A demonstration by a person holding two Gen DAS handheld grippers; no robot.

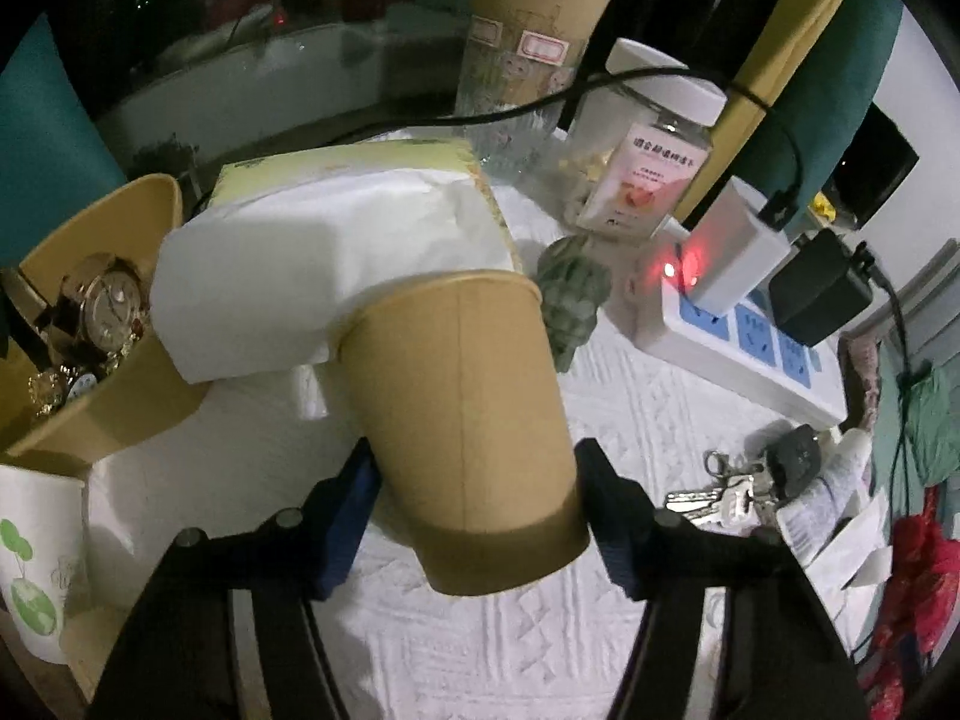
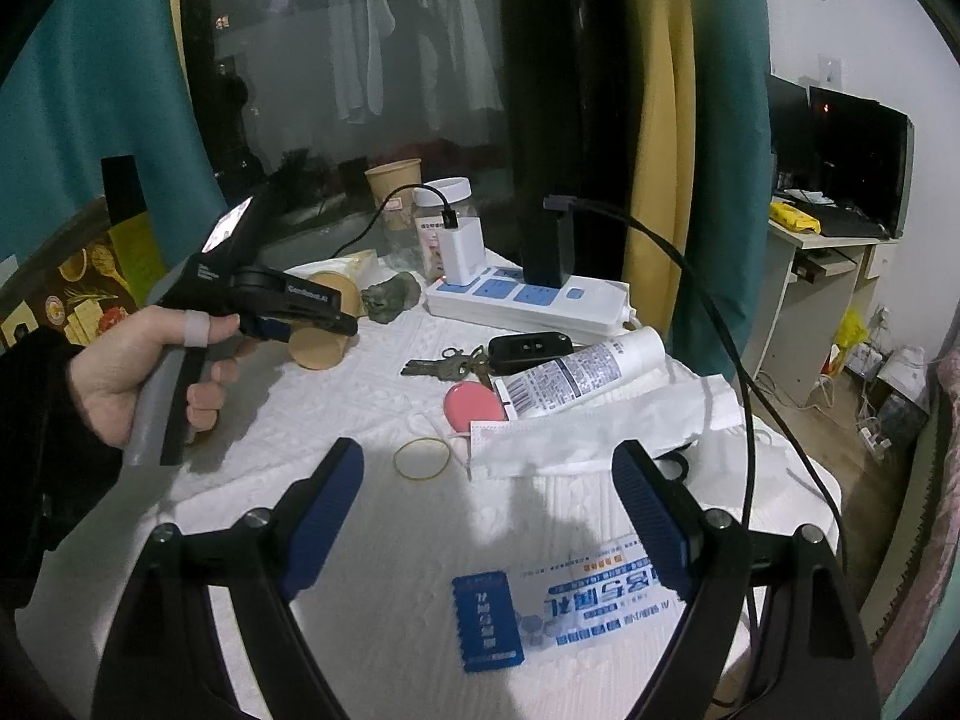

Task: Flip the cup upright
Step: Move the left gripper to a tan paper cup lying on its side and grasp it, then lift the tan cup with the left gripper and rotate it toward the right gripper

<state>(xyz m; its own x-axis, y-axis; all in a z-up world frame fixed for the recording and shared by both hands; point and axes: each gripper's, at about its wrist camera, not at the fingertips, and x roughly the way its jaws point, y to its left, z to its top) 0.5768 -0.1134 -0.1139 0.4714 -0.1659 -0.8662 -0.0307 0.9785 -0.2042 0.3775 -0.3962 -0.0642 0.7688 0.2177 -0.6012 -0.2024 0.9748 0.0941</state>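
A white embossed tablecloth (image 2: 384, 540) covers the table, its edges cut off in both views; on it lies one white power strip (image 2: 528, 303) carrying two plugged adapters, one white (image 2: 462, 252) and one black (image 2: 546, 246), with a red light glowing on the strip in the left wrist view; one tissue pack (image 1: 336, 240) with white sheets spilling forward sits just behind the task's cup; brown paper cups number three in the left wrist view: the held cup (image 1: 468, 420), one tilted at the left edge holding a wristwatch (image 1: 111, 300) among small things too jumbled to name, and one tall cup (image 1: 528, 18) at the back set in a ribbed glass; one clear jar (image 1: 642, 144) with a white lid stands beside that; one tube (image 2: 588, 372), one bunch of keys (image 2: 456, 363) with a black fob, one pink disc (image 2: 471, 405), one rubber band (image 2: 422, 459) and one printed leaflet (image 2: 600, 606) lie nearer the right gripper. The held cup is plain kraft brown with a vertical seam, lying tilted with its base toward the camera and its mouth pointing away toward the tissues; its inside is hidden. The left gripper (image 1: 474, 510) is clamped on the cup near its base, a blue pad (image 1: 354, 510) pressed to each side; the right gripper (image 2: 486, 516) hangs over the cloth with its fingers spread wide, gripping nothing.
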